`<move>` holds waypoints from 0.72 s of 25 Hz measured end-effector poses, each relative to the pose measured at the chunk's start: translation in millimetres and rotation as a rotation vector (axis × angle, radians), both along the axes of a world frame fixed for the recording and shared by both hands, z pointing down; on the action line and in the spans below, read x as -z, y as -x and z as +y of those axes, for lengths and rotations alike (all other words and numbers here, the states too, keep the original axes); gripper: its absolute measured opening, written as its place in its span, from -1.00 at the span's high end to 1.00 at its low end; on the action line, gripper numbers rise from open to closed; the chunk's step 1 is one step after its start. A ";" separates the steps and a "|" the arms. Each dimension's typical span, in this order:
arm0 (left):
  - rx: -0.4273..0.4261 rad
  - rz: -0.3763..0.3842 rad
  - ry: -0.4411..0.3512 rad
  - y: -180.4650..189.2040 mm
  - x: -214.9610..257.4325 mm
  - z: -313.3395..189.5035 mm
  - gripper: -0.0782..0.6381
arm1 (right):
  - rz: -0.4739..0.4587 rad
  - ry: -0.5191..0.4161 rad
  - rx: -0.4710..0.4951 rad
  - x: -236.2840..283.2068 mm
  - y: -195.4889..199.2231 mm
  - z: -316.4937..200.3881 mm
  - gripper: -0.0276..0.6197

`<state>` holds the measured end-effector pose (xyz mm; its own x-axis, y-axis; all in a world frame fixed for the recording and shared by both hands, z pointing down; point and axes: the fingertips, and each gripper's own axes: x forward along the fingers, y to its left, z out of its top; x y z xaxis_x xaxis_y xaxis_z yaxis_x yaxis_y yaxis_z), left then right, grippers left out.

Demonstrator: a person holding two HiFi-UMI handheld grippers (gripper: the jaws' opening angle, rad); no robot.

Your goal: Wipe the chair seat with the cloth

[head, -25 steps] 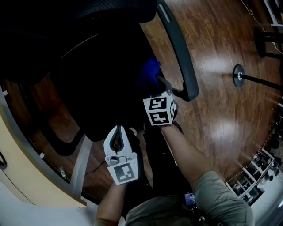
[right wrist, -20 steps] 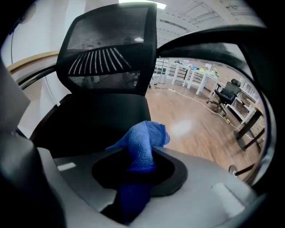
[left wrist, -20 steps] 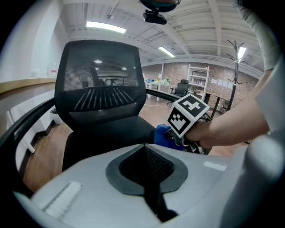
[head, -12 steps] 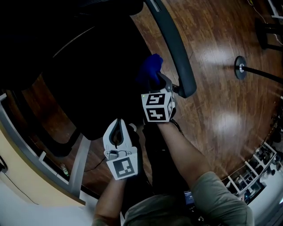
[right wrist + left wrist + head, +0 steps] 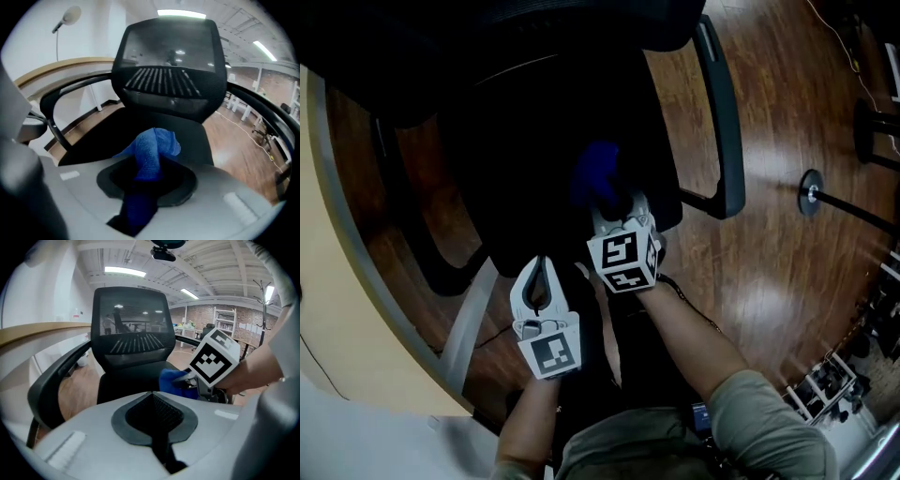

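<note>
The black chair seat (image 5: pixel 516 159) fills the upper middle of the head view. A blue cloth (image 5: pixel 598 173) rests on its front right part, bunched up. My right gripper (image 5: pixel 607 204) is shut on the cloth, which stands up between its jaws in the right gripper view as a blue fold (image 5: pixel 152 152) over the seat (image 5: pixel 103 133). My left gripper (image 5: pixel 540 272) hovers off the seat's front edge, left of the right one, jaws together with nothing in them. From the left gripper view (image 5: pixel 152 411) I see the cloth (image 5: pixel 174 380) and the right gripper's marker cube (image 5: pixel 213 359).
The mesh backrest (image 5: pixel 171 75) rises behind the seat. Armrests flank it on the right (image 5: pixel 727 122) and on the left (image 5: pixel 403 220). A curved beige desk edge (image 5: pixel 347 309) runs along the left. A stand's round base (image 5: pixel 809 186) sits on the wooden floor (image 5: pixel 787 272) to the right.
The right gripper has carried the cloth left, away from the right armrest and toward the middle of the seat. The left gripper has barely moved.
</note>
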<state>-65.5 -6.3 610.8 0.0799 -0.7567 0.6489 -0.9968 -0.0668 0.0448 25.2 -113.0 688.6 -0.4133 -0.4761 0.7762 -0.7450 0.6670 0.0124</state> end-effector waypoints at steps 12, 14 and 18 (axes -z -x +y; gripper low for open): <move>0.263 -0.032 0.021 96.4 4.2 85.4 0.77 | -0.085 0.071 0.521 -2.3 190.0 126.8 0.60; 0.291 -0.032 0.032 106.0 1.6 99.2 0.77 | -0.068 0.087 0.565 -11.9 202.4 141.8 0.60; 0.311 -0.038 0.043 116.1 -4.7 113.4 0.77 | -0.039 0.111 0.593 -29.6 209.6 157.4 0.60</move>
